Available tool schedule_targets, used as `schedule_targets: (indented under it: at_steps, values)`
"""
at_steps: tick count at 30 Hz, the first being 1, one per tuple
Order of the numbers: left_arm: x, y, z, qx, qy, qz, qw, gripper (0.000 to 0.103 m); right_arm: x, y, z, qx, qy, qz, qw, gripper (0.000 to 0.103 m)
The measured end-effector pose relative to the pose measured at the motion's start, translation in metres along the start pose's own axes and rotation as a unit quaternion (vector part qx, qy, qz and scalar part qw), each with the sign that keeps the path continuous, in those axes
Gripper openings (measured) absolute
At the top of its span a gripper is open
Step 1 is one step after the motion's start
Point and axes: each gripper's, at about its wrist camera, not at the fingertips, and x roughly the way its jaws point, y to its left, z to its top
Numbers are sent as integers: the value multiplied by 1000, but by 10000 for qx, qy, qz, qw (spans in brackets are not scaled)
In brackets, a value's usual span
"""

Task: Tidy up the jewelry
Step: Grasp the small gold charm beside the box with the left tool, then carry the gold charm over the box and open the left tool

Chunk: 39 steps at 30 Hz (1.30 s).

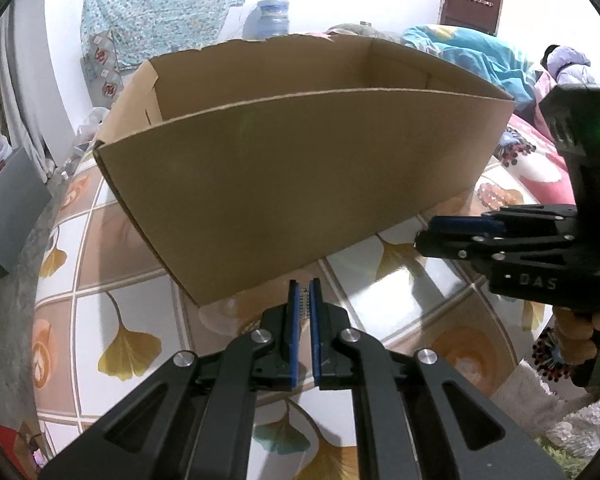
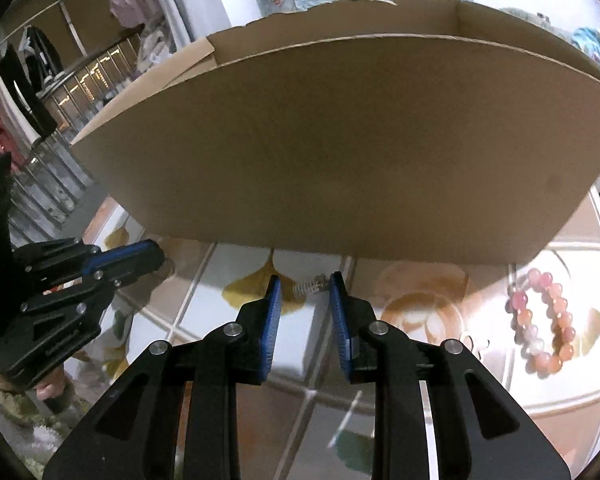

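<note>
Progress looks early: cardboard box (image 2: 340,148) interior mostly hidden. Pink bead bracelet (image 2: 542,322) lies on table (image 2: 420,380), right of box. Small silver piece (image 2: 310,285) sits between right gripper (image 2: 304,285) pads, jaws apart. Left gripper (image 1: 305,289) closed, seemingly empty.

Bright light is washing out the white wall behind, while the near face of the open brown cardboard box (image 1: 300,184) is sitting in its own dull shade. Glare is bouncing off the glossy leaf-patterned tiled worktop (image 1: 400,288). Straight edges are bowing towards the dark rounded corners, and the right wrist view's lower worktop is smearing slightly.
</note>
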Motion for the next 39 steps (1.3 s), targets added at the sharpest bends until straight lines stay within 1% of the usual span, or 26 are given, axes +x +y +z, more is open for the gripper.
schedule_targets:
  at_steps: [5, 7, 9, 11, 14, 18, 21, 29, 35, 39]
  values:
    - [1, 2, -1, -37, -2, -25, 10000, 4, 6, 6, 6, -160, -62, -117, 9998, 24]
    - [1, 3, -2, -49, 2, -24, 10000, 4, 7, 10, 6, -290, -85, -235, 9993, 22]
    - [2, 5, -2, -64, 3, -22, 10000, 4, 8, 15, 6, -473, -116, -422, 9979, 16]
    - [1, 6, -2, -78, 4, -21, 10000, 4, 8, 17, 4, -598, -133, -548, 9966, 14]
    - [1, 7, -2, -94, 3, -22, 10000, 4, 8, 17, 5, -662, -137, -649, 9956, 6]
    - [1, 6, -1, -79, -18, -11, 10000, 4, 6, 12, 5, -565, -141, -553, 9968, 5]
    - [-1, 5, 0, -70, -49, -3, 10000, 4, 2, 2, 5, -379, -143, -403, 9984, 4]
    - [-11, 2, 0, -32, -156, 18, 9999, 4, -29, -29, 7, 215, -347, 42, 9992, 4]
    - [-29, -5, 3, 55, -327, -4, 9994, 4, -62, -33, 8, 568, -661, 377, 9955, 4]
    - [-52, -11, 12, 130, -607, -81, 9980, 4, -85, -23, 16, 573, -945, 521, 9925, 4]
